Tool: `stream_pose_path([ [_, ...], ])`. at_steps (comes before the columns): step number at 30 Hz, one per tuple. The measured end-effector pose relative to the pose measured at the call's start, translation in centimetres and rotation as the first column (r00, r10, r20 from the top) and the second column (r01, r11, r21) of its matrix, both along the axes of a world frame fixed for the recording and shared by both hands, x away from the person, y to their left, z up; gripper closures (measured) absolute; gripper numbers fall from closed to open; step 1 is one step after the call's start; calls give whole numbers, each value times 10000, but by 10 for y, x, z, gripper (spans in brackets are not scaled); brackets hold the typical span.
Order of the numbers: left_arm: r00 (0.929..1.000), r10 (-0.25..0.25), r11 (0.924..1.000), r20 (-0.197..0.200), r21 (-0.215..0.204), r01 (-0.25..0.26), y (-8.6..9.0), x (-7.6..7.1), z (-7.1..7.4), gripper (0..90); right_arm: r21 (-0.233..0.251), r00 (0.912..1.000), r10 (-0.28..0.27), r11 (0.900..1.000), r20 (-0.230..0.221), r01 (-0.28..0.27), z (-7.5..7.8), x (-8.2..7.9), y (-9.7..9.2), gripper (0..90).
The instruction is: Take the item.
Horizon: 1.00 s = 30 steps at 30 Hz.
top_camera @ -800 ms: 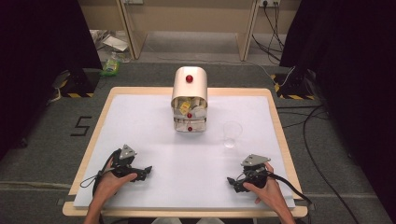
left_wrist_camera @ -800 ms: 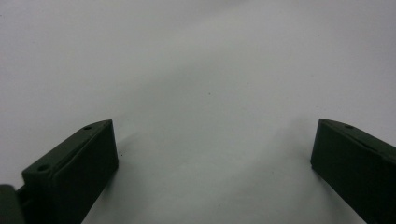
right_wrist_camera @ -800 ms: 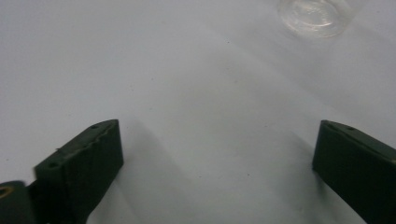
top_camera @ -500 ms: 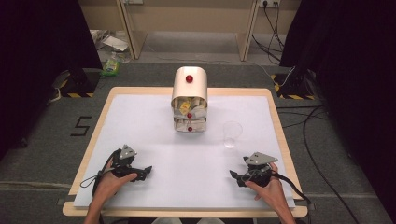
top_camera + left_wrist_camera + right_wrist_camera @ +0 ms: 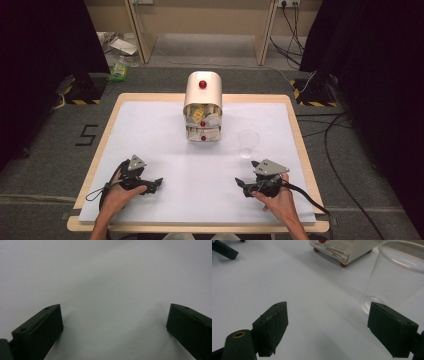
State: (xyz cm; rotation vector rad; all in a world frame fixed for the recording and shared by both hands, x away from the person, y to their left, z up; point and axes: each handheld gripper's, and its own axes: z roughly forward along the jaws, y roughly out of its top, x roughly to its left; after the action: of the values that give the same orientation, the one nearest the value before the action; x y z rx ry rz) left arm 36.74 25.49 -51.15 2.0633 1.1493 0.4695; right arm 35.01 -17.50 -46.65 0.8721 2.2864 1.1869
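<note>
A cream dispenser box [image 5: 202, 107] with red knobs stands at the back middle of the white table [image 5: 150, 130]. Paper packets show in its open front. A clear plastic cup [image 5: 248, 142] stands upright to its right. My left gripper [image 5: 157, 182] rests near the front left with its jaws pointing right. In the left gripper view it [image 5: 112, 327] is open over bare tabletop. My right gripper [image 5: 240, 185] sits at the front right, pointing left. In the right gripper view it [image 5: 327, 325] is open and holds nothing, with the cup [image 5: 397, 277] just beyond its right jaw and the dispenser box [image 5: 342, 250] farther off.
The table's wooden rim [image 5: 295, 130] frames the white top. Cables [image 5: 340, 150] run over the grey floor to the right. Litter [image 5: 120, 67] lies on the floor at the back left. Black curtains hang on both sides.
The right hand and its gripper have shifted a little. The left gripper, cup and dispenser box have stayed put.
</note>
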Motion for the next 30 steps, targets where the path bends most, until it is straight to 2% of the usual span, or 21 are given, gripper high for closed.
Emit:
stream_pose_path([
  [9, 10000, -10, 10000, -10, -29, 10, 0, 0, 0, 0, -30, 9984, 400, 9992, 403, -400, 11, 12, 29, 180],
  [14, 10000, -8, 10000, -7, -29, 8, 0, 0, 0, 0, 286, 9968, 626, 9975, 505, -640, 19, 20, 40, 206],
  [21, 10000, -7, 10000, -8, -32, 7, 0, 0, 0, 0, 390, 9938, 841, 9954, 733, -871, 28, 28, 57, 216],
  [24, 10000, -10, 10000, 0, -27, 10, 0, 0, 0, 0, 622, 9935, 878, 9938, 725, -923, 31, 30, 62, 220],
  [25, 10000, -11, 10000, -3, -32, 11, 0, 0, 0, 0, 547, 9915, 935, 9936, 906, -987, 36, 33, 67, 220],
  [30, 10000, -20, 10000, -2, -25, 20, 0, 0, 0, 0, 662, 9885, 1002, 9919, 1135, -1082, 47, 40, 79, 222],
])
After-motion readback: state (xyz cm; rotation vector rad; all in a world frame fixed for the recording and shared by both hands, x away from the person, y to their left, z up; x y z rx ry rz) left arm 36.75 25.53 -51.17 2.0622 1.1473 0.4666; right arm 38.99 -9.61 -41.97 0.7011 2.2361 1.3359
